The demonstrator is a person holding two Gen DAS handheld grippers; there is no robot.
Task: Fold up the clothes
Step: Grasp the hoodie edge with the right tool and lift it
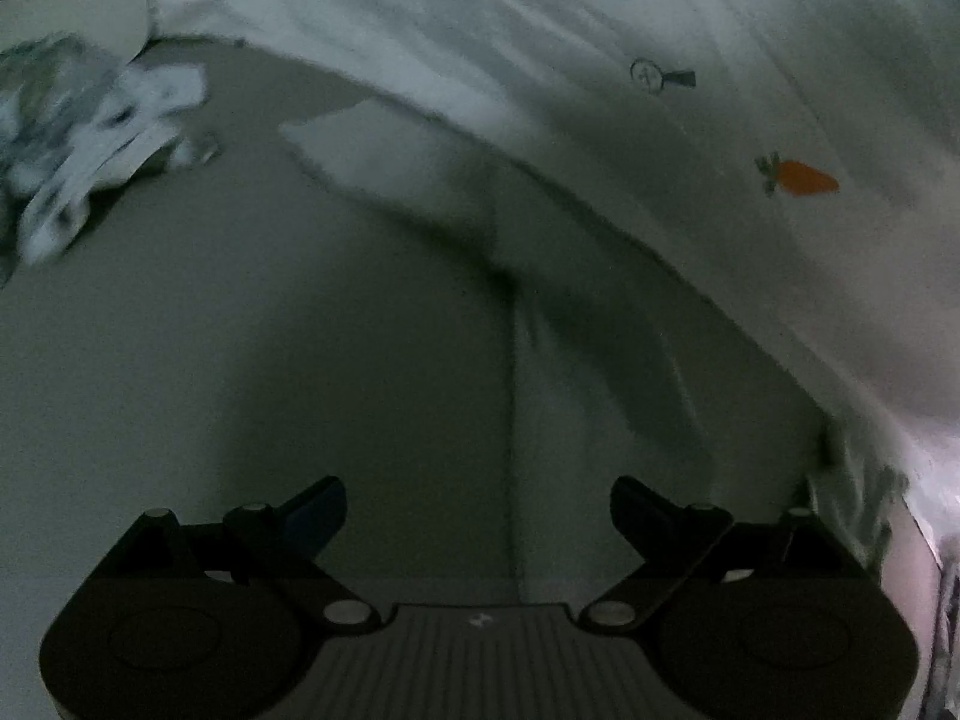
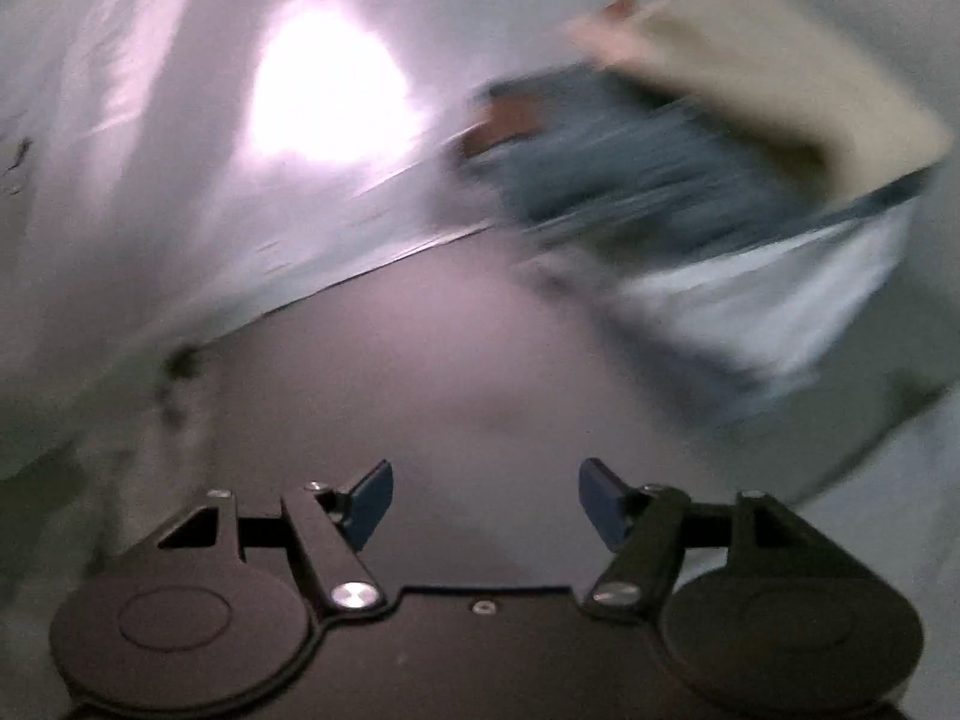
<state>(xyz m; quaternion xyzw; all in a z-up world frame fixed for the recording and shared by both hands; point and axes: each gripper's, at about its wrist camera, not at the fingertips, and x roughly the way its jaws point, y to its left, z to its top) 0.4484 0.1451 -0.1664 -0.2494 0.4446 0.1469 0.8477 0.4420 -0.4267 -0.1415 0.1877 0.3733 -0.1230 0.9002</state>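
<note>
The big white cloth garment with a small orange carrot picture (image 1: 801, 177) lies spread flat on the grey table top (image 1: 240, 360), and its long bottom edge runs across the table from the far left toward the near right. One loose flap of it sticks out past that edge onto the bare table. It looks thin, soft and light, with gentle wrinkles, so it will likely bend and flop and slide a little when lifted. A good place to take hold looks like the loose flap or the hem near a corner, where the cloth is thin enough to pinch. The left gripper (image 1: 477, 510) hangs over bare table just before that edge, its two black fingers spread wide with nothing between them. The right gripper (image 2: 485, 501) is also spread wide and holds nothing; its blue pads (image 2: 372, 501) look smooth and flat. Past it, a blurry stack of clothes (image 2: 690, 180), blue, cream and white, sits near the far right of the table. A crumpled grey and white patterned cloth (image 1: 78, 138) lies near the far left corner.
</note>
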